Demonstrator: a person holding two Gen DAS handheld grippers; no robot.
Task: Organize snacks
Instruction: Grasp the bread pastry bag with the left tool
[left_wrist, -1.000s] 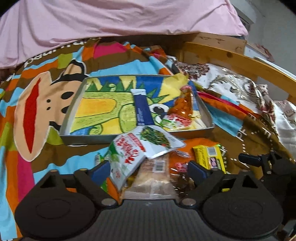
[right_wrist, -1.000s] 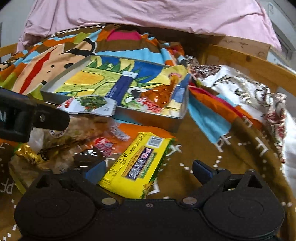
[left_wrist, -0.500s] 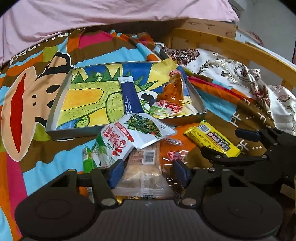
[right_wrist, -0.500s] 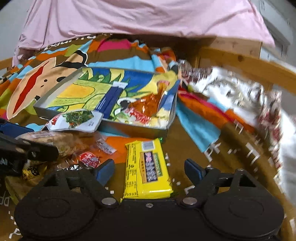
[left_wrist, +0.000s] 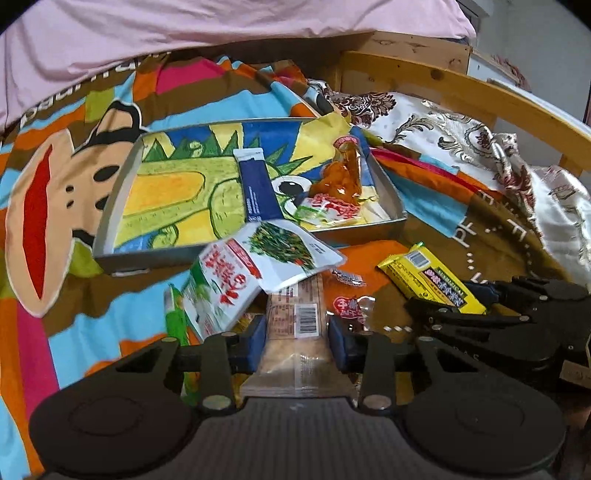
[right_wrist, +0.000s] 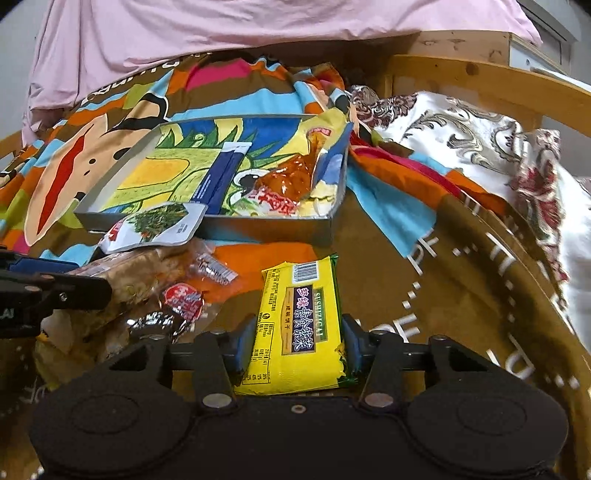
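Left gripper (left_wrist: 296, 341) is clamped on the clear biscuit pack (left_wrist: 295, 332), which lies under the white packet (left_wrist: 266, 266) leaning on the tray's (left_wrist: 110, 206) near wall. Right gripper (right_wrist: 295, 349) grips the yellow pack (right_wrist: 299, 328), pads touching both long sides. Bare blanket (right_wrist: 424, 295) lies to its right; the tray's left half is free.

Your left gripper (left_wrist: 296, 341) has its blue pads pressed on both sides of a clear-wrapped tan biscuit pack (left_wrist: 295, 328). At 12 o'clock, a white crinkled pouch with a green vegetable print (left_wrist: 284, 253) overlaps it. At 2 o'clock lies a yellow rectangular cracker packet (left_wrist: 430, 278). Beyond sits a shallow grey metal tray (left_wrist: 122, 177).
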